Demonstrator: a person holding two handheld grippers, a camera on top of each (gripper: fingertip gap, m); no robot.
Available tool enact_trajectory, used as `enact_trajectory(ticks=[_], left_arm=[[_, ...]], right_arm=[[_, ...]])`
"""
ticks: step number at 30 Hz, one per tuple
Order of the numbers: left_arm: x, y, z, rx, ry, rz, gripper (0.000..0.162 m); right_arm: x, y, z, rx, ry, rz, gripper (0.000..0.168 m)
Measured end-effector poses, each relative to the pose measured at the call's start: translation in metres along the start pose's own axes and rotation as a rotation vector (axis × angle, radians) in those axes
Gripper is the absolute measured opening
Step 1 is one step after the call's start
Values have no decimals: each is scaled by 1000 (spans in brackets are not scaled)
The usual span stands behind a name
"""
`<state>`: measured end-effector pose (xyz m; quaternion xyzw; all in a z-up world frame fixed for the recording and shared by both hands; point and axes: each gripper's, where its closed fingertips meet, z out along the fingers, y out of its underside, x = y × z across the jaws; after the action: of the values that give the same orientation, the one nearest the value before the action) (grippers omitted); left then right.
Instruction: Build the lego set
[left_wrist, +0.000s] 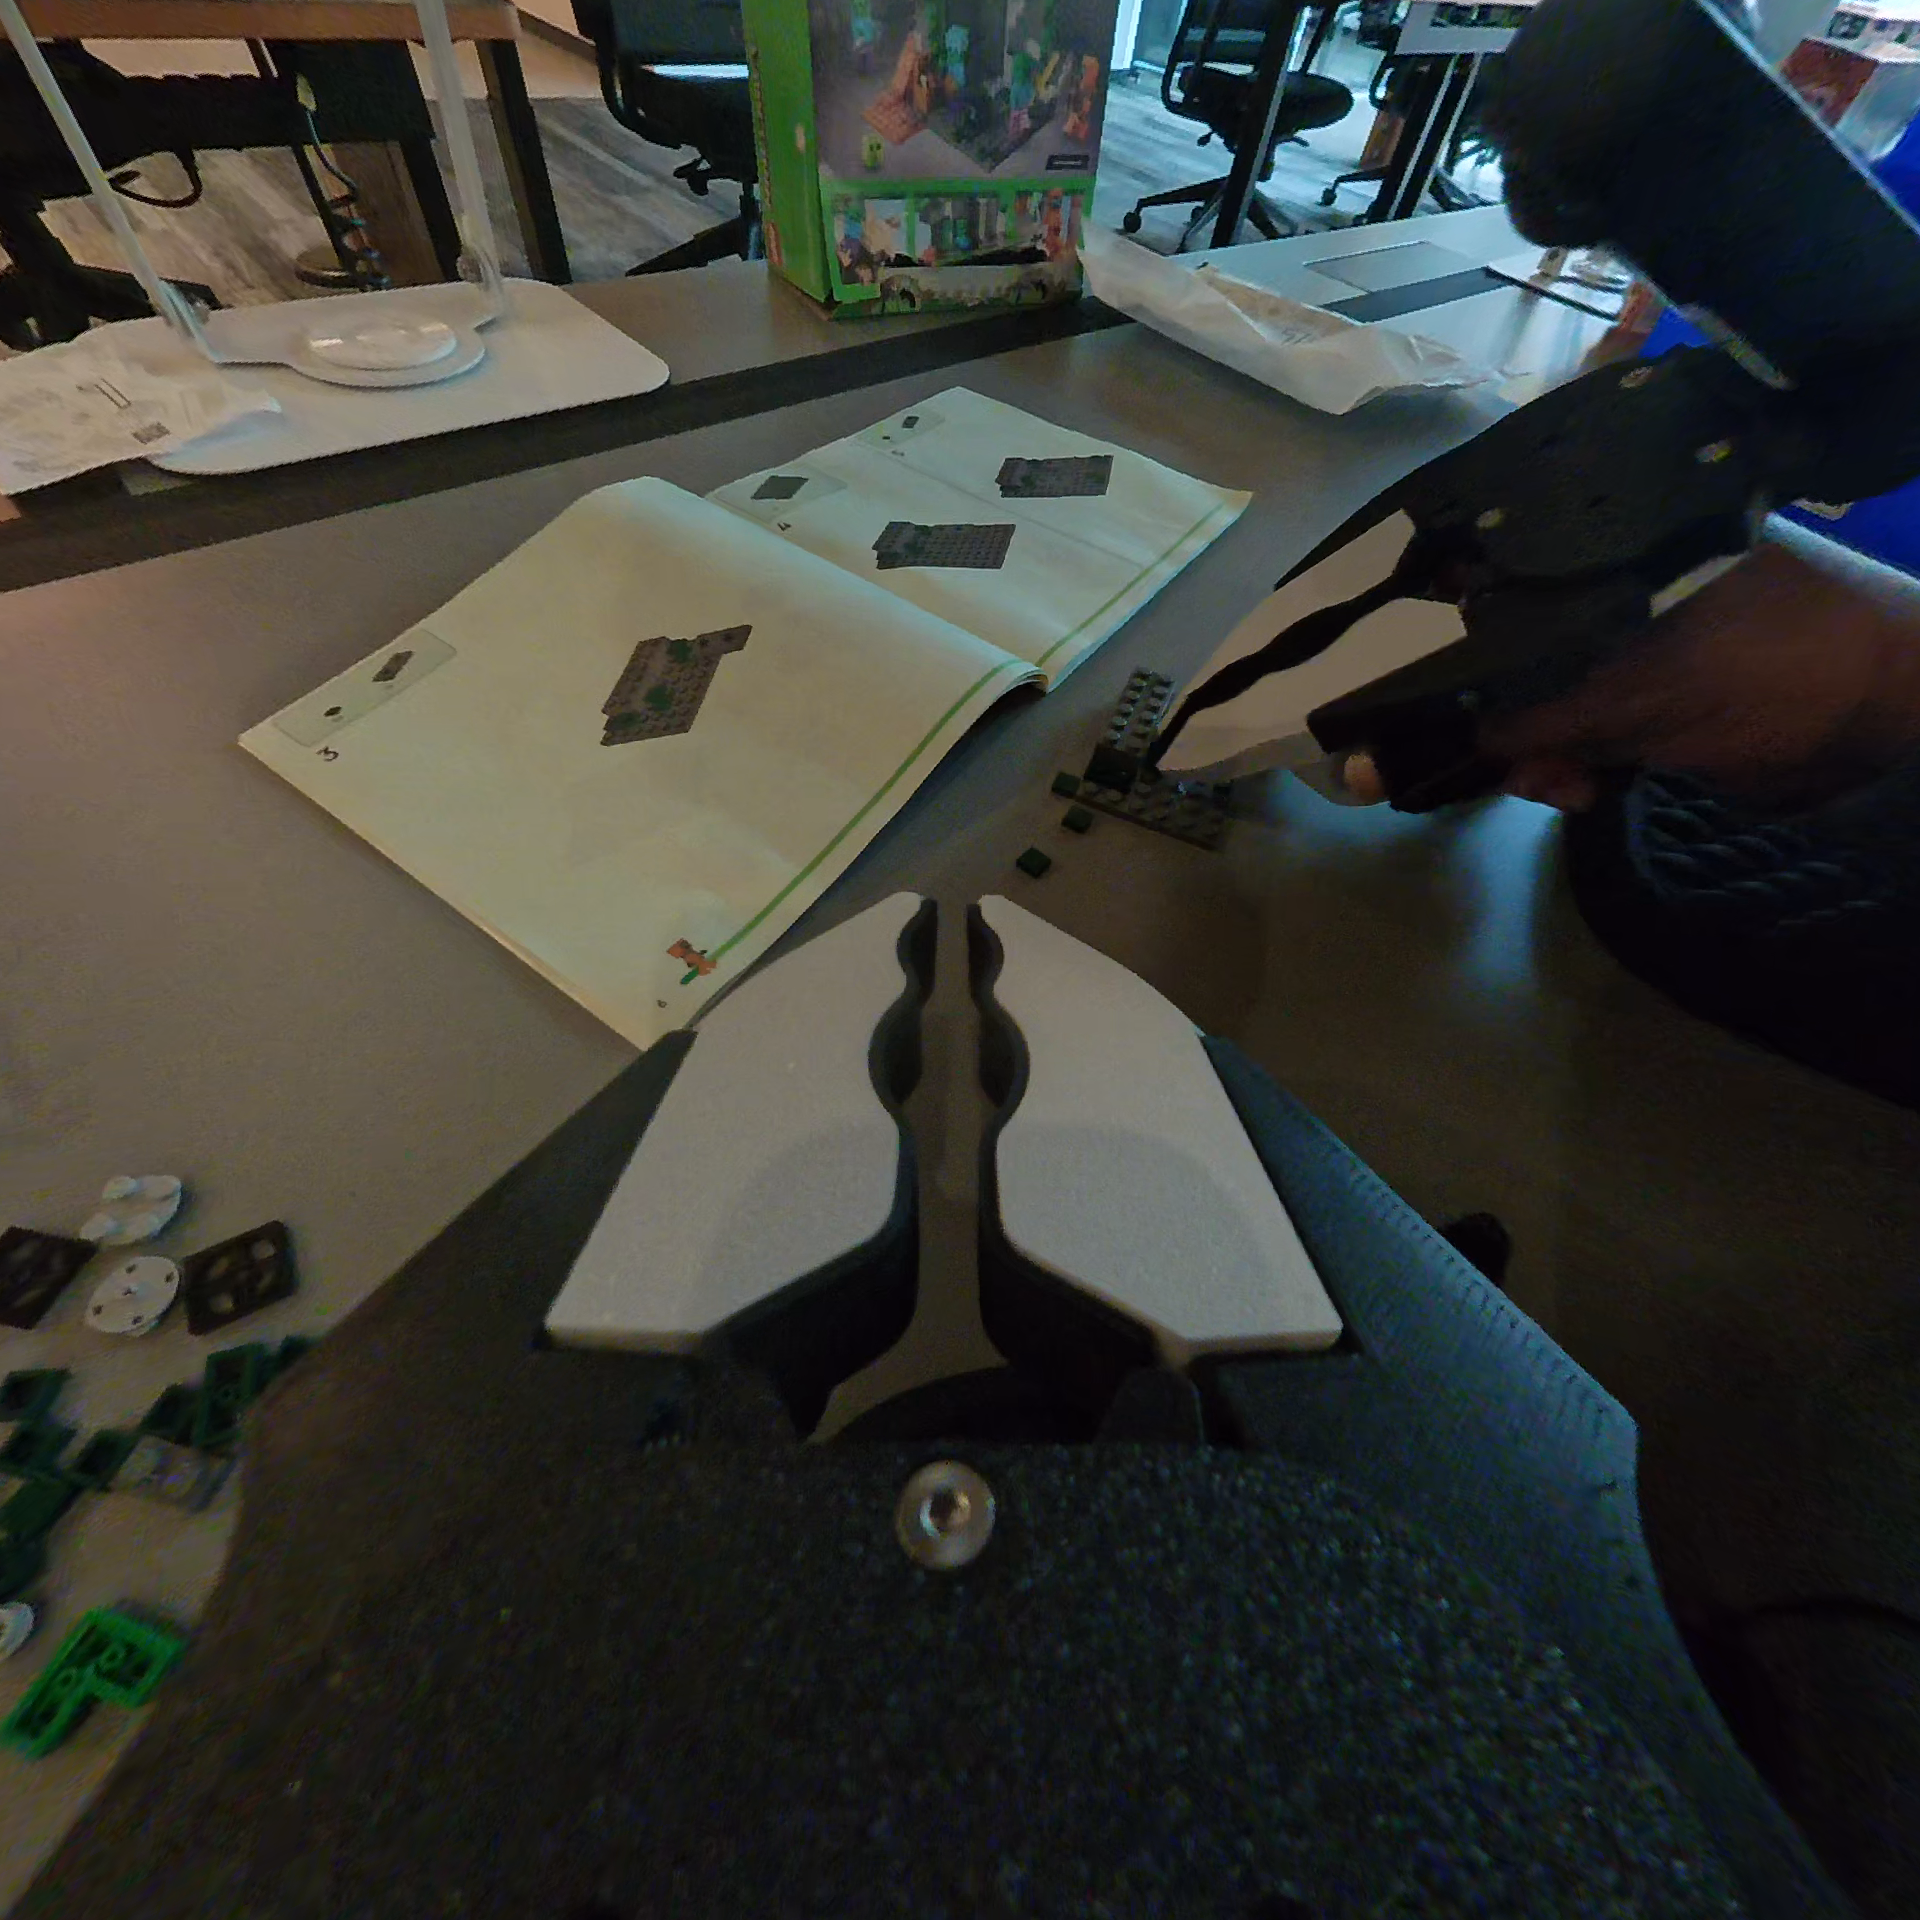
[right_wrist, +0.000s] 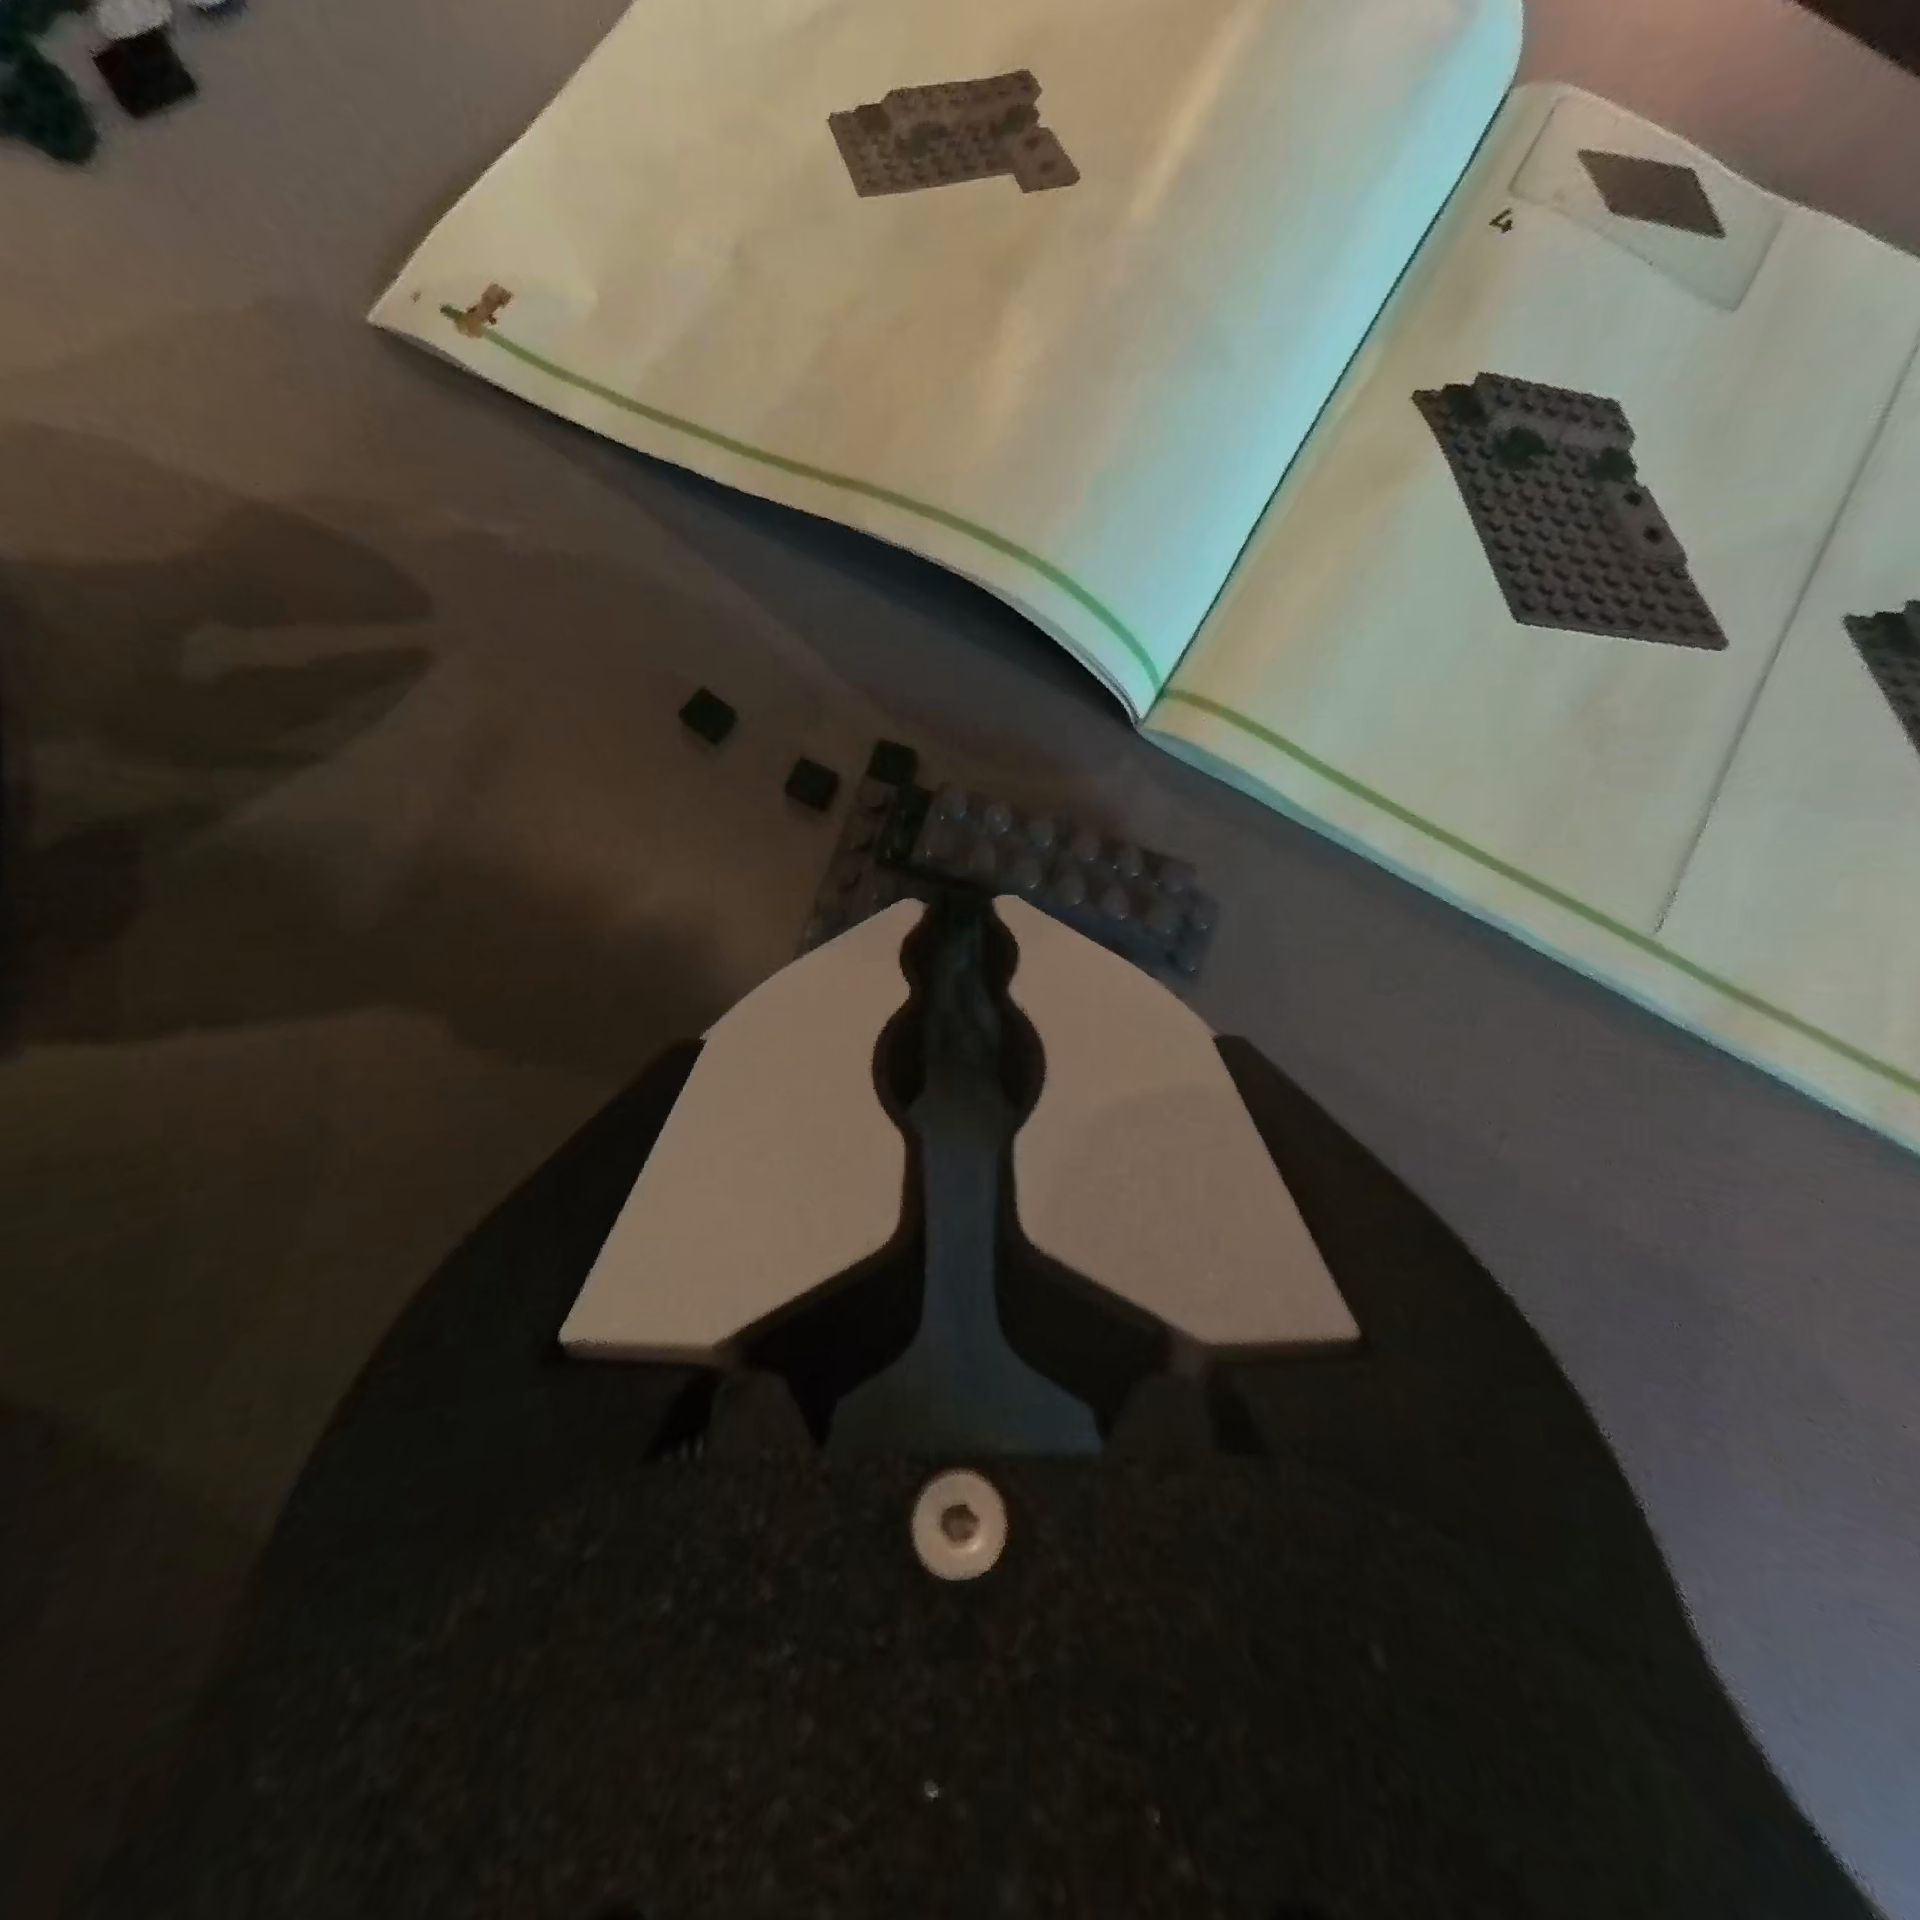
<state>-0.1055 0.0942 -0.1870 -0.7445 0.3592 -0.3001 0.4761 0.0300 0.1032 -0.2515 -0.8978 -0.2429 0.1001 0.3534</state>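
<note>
A small grey plate assembly (left_wrist: 1174, 808) lies on the grey table just right of the open instruction booklet (left_wrist: 727, 748). In the right wrist view the plate (right_wrist: 1081, 873) sits directly at my right gripper (right_wrist: 961, 909). This gripper is shut, with something small and dark green between its tips, pressed down on the plate's near-left corner. The left wrist view shows the right gripper (left_wrist: 1158, 764) tip-down on the assembly. My left gripper (left_wrist: 951, 914) hovers over the table near the booklet's corner. It is shut to a thin slit and empty.
Small dark green tiles (left_wrist: 1034, 860) (right_wrist: 709, 717) lie loose left of the plate. Several green, black and white pieces (left_wrist: 104, 1403) are piled at the near left. The set's box (left_wrist: 935, 156), a plastic bag (left_wrist: 1278, 332) and a white tray (left_wrist: 436, 364) stand at the back.
</note>
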Motion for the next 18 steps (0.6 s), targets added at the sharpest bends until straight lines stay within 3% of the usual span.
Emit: enact_trajectory(ticks=[6, 13, 18], left_arm=[[1, 0, 0, 3, 13, -6, 5], [2, 0, 0, 5, 16, -4, 5], [1, -1, -1, 9, 13, 0, 5]], right_arm=[[-1, -3, -1, 19, 3, -34, 3], [12, -8, -12, 33, 230, -408, 3], [6, -4, -4, -3, 226, -477, 4]])
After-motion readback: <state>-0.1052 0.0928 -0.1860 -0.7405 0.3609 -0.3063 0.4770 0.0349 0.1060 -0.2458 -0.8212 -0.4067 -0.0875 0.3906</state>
